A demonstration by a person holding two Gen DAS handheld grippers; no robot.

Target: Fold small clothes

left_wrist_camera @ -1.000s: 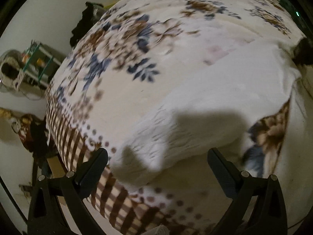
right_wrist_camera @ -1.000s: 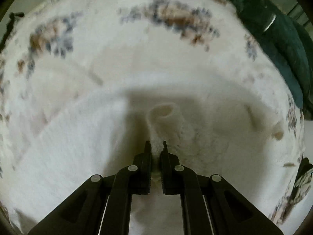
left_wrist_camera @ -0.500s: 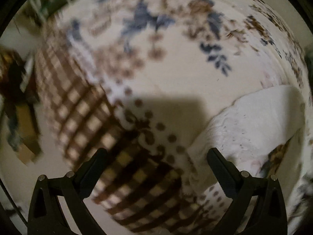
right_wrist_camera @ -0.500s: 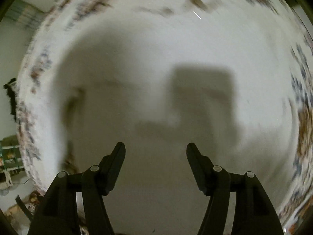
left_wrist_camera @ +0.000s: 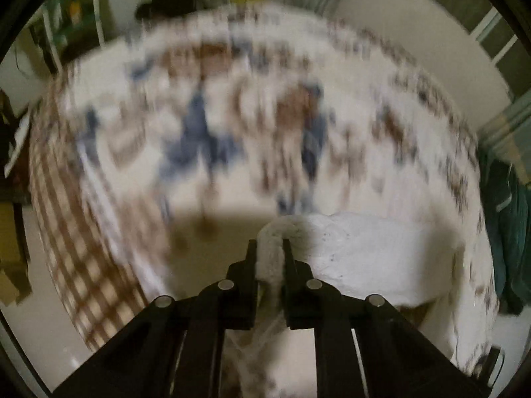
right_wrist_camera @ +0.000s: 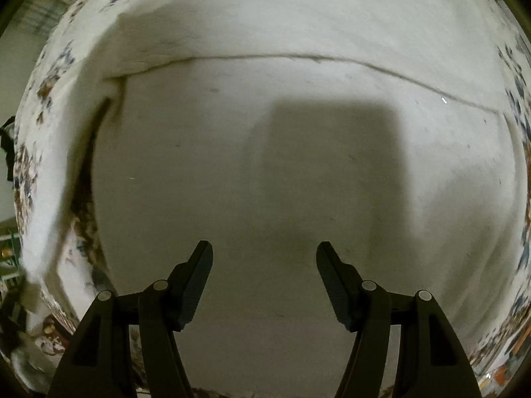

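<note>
At six o'clock in the left wrist view, the left gripper (left_wrist_camera: 269, 248) has its jaws pinched on a bunched edge of the white garment (left_wrist_camera: 371, 252), probably to carry that edge over for a fold. The garment runs off toward three o'clock on the floral blanket (left_wrist_camera: 205, 139), blurred beyond. In the right wrist view, the right gripper (right_wrist_camera: 264, 253) hangs with jaws spread and empty over the flat garment, whose layered edge (right_wrist_camera: 298, 57) crosses at twelve o'clock.

Home bedroom: floral blanket (left_wrist_camera: 232, 139) over bed, cluttered shelf (left_wrist_camera: 76, 16) behind.
</note>
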